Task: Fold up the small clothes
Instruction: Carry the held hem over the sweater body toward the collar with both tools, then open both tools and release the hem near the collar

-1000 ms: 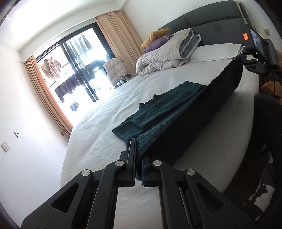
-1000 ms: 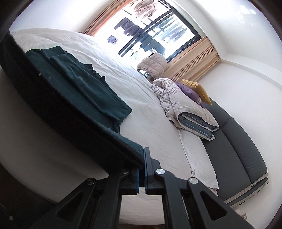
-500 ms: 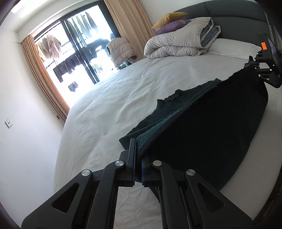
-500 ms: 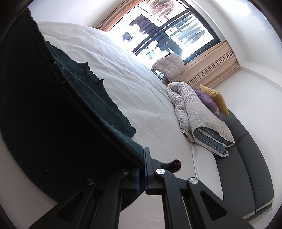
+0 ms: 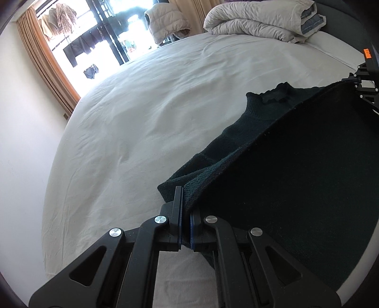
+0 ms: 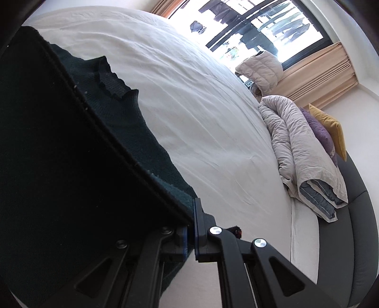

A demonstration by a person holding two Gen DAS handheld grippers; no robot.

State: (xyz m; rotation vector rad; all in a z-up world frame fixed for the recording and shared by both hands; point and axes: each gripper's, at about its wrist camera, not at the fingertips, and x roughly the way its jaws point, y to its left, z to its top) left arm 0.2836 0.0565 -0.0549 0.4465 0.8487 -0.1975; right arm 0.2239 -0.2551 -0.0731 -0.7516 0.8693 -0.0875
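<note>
left gripper [image 5: 185, 208]: clamped on hem (raised) | right gripper [image 6: 190, 222]: clamped on hem

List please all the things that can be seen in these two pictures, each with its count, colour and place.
sweater: one, dark green, collar end lying on the bed, near edge lifted between both claws
bed sheet: one, white, covering the bed
duvet: one, pale grey, folded at the head of the bed
cushions: two, purple and yellow, behind the duvet
headboard: one, dark grey, head of the bed
puffer jacket: one, pale, by the window
curtains: beige, on both sides of the window
hanging clothes: several, dark, outside the window
left claw: one, black, shut on one sweater corner
right claw: one, black, shut on the other corner
</note>
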